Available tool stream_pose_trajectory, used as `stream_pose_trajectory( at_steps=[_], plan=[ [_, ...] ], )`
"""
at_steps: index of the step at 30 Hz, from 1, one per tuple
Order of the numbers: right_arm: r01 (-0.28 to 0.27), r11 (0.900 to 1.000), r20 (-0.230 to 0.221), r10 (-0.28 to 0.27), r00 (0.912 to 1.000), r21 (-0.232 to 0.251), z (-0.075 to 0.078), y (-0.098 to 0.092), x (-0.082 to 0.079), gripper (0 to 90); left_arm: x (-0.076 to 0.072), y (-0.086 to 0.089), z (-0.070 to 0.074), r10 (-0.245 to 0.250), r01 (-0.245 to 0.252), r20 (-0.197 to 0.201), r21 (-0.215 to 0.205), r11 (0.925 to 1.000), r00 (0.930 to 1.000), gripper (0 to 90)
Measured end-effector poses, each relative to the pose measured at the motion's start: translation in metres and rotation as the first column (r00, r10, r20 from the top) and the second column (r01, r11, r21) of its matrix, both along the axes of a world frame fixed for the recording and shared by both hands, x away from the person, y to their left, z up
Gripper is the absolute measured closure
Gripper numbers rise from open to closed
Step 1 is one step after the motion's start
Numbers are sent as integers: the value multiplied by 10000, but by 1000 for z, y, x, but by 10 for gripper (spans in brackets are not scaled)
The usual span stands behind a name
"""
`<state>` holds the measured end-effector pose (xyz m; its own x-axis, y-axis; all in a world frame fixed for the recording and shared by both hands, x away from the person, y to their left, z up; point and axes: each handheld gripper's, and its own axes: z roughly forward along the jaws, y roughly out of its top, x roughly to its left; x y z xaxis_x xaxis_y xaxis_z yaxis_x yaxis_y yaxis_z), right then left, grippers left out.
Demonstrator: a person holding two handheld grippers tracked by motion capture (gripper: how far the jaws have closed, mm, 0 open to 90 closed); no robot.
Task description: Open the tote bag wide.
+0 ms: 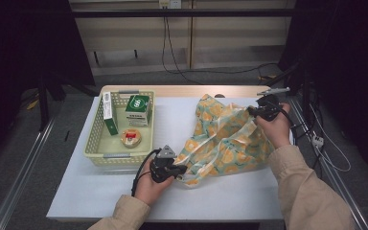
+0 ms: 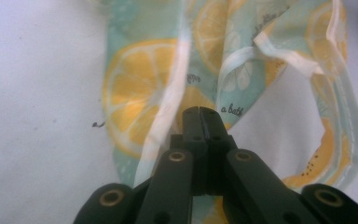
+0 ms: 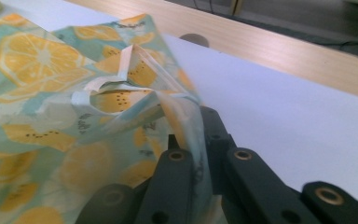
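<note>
Left claw (image 1: 179, 170) is clamped on the near edge of the lemon-print bag (image 1: 225, 139), low on the white counter (image 1: 172, 120). Right claw (image 1: 255, 111) is pinched on the bag's far edge, held raised. Further left, a basket (image 1: 95, 139) with 2 green boxes (image 1: 139, 109) is seen.

Bare surface (image 1: 172, 120) runs from the far edge to the near edge between the basket (image 1: 96, 132) at the left edge and the lemon-print bag (image 1: 225, 139), which blocks the right half. The near-left corner lies open.
</note>
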<state>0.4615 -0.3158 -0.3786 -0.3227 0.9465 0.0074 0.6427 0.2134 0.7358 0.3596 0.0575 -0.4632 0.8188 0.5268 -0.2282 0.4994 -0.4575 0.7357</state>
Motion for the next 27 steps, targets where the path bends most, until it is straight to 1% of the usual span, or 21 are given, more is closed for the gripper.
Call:
stream_pose_trajectory(
  at_steps=[1,3,4,5,7,8,9,10,11,12,14,15,16,17,18,19,20,22,23,25,27],
  plan=[
    [-129,9997,-48,130,9999,208,0,1,-1,900,1,1,0,-115,114,-106,-132,9998,9999,900],
    [-531,9983,-128,535,9985,240,3,9,-5,900,3,2,1,-190,187,-265,-132,9997,9995,900],
    [-760,9964,-205,768,9968,367,4,13,-7,900,3,2,1,-173,169,-288,-142,9998,9994,900],
    [-918,9952,-187,925,9955,347,4,18,-9,900,4,2,1,-130,126,-263,-140,9998,9996,900],
    [-1327,9902,-391,1344,9902,431,5,27,-12,900,5,2,2,-110,103,-270,-280,9996,9996,900],
    [-1491,9878,-393,1509,9878,448,5,31,-14,900,5,2,3,-41,30,-266,-415,9991,9996,900],
    [-1630,9855,-429,1651,9853,478,5,35,-16,900,4,2,5,84,-90,-175,-338,9994,9998,900],
    [-1743,9832,-511,1770,9829,534,4,39,-17,900,5,3,6,-80,68,-272,-430,9991,9996,900],
    [-1835,9816,-508,1861,9812,530,4,42,-19,900,5,2,7,-36,23,-238,-556,9985,9997,900],
    [-1919,9799,-522,1947,9795,549,4,45,-20,900,6,3,9,-120,104,-278,-571,9983,9995,900],
    [-2035,9773,-556,2067,9768,591,3,49,-21,900,6,3,11,7,-22,-192,-804,9968,9998,900],
    [-2089,9761,-575,2123,9755,601,2,51,-22,900,6,5,13,-11,-8,-218,-884,9961,9998,900],
    [-2078,9766,-565,2108,9759,547,2,52,-23,900,6,5,14,34,-55,-221,-967,9953,9997,898],
    [-2078,9765,-557,2109,9759,563,2,52,-23,900,6,6,16,54,-76,-205,-1067,9943,9998,878],
    [-2098,9758,-577,2134,9753,622,2,53,-23,900,6,8,19,114,-137,-208,-1121,9936,9997,842],
    [-2101,9753,-580,2141,9751,676,2,54,-23,900,7,9,21,137,-164,-226,-1269,9918,9996,800],
    [-2128,9743,-580,2172,9744,737,2,55,-23,900,7,11,24,78,-108,-229,-1350,9908,9997,744],
    [-2132,9740,-552,2177,9745,769,2,57,-23,900,8,14,30,167,-190,-170,-1449,9893,9997,630],
    [-2146,9732,-547,2194,9741,821,3,58,-23,900,8,15,33,262,-297,-241,-1610,9865,9994,584],
    [-2149,9729,-580,2201,9737,850,2,60,-22,900,9,20,40,337,-379,-278,-1667,9853,9990,480],
    [-2127,9732,-678,2189,9734,878,1,61,-22,900,9,25,46,516,-532,-141,-1594,9858,9986,404]
  ],
)
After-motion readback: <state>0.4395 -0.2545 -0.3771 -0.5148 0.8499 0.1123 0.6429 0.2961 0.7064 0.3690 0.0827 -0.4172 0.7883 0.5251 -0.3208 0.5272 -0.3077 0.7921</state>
